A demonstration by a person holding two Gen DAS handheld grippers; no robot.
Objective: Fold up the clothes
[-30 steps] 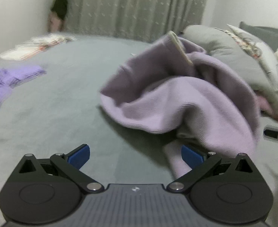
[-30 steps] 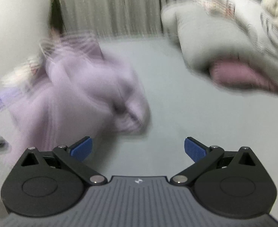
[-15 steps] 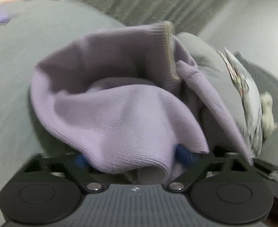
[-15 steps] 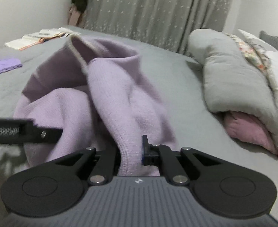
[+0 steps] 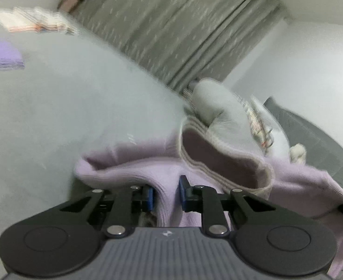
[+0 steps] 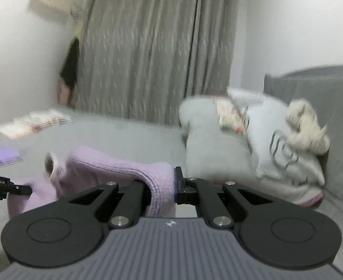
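Observation:
A lilac knitted sweater (image 5: 129, 170) hangs lifted above the grey bed (image 5: 66, 98), stretched between both grippers. My left gripper (image 5: 166, 192) is shut on a fold of its knit, and the cream-edged neck opening (image 5: 218, 161) gapes just beyond the fingers. In the right wrist view my right gripper (image 6: 163, 186) is shut on another thick fold of the same sweater (image 6: 115, 165). The left gripper's black body (image 6: 5, 186) shows at the left edge there, with sweater cloth draped by it.
Grey and patterned pillows (image 6: 218, 144) with a cream plush toy (image 6: 306, 126) lie piled against the grey headboard (image 6: 323, 88). Folded lilac clothes (image 6: 5, 157) and a folded pale pile (image 6: 33, 122) lie at the bed's far left. A grey curtain (image 6: 152, 51) hangs behind.
Both grippers went from open to shut on the sweater, then rose with it. The sweater left the bed and now hangs spread between them.

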